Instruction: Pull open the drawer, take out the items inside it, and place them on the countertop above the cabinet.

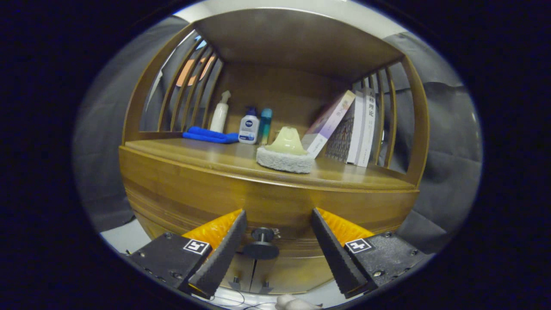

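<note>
Grey cloth walls are seen behind a wooden cabinet (pixel 189 189) with slatted sides and a roofed shelf. Its countertop, the bench (pixel 215 157), is smooth, varnished and already crowded. A folded blue cloth (pixel 209 135) lies at the back left corner, with a white spray bottle (pixel 220 114), a squat white bottle (pixel 249 128) and a slim teal bottle (pixel 264 123) beside it. A pale domed scrubber (pixel 286 151) on a fuzzy pad sits near the front edge, and books (pixel 349 125) lean at the back right.

The drawer (pixel 275 215) is set in the cabinet front below the bench's front edge and appears closed; its contents are hidden. Its dark round knob (pixel 261 244), a small disc on a short stem, is seen between the fingers of the tool (pixel 279 219), which are spread wide and touch nothing.

The knob is judged rigid, smooth and small, so it is best pinched behind the disc, on the stem, where slipping off is prevented. The wooden drawer is likely stiff and moderately heavy, and a straight, level pull is called for. Below the cabinet, part of a hand (pixel 292 302) is glimpsed.
</note>
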Motion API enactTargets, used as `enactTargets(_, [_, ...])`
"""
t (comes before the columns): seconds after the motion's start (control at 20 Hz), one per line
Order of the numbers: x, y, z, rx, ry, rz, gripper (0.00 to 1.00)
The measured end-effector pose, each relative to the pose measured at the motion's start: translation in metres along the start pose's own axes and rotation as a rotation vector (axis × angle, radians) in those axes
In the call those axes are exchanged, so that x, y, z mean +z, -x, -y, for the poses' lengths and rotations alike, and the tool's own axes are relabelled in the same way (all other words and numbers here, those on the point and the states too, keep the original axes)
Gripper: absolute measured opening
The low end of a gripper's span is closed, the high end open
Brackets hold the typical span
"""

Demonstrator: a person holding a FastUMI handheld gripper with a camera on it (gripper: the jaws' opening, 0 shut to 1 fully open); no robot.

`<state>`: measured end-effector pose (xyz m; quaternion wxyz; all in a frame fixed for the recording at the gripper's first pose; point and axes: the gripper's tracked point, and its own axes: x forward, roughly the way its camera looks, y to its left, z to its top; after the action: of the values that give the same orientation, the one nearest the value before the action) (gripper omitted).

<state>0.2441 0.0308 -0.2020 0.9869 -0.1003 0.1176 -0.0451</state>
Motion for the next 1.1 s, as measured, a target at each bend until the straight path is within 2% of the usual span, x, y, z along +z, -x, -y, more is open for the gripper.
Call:
enactTargets(0.3, [0.022,0.028,0.018,0.044,-0.150,-0.016,1.00])
enactTargets(0.45, [0.048,0.068,0.033,0.061,-0.190,0.009,1.00])
enactTargets(0.8, [0.126,0.183,0.079,0.084,-0.273,0.181,1.00])
enactTargets(0.95, [0.137,0.225,0.088,0.105,-0.249,0.239,0.99])
enactTargets(1.1, [0.142,0.258,0.102,0.083,-0.204,0.286,0.99])
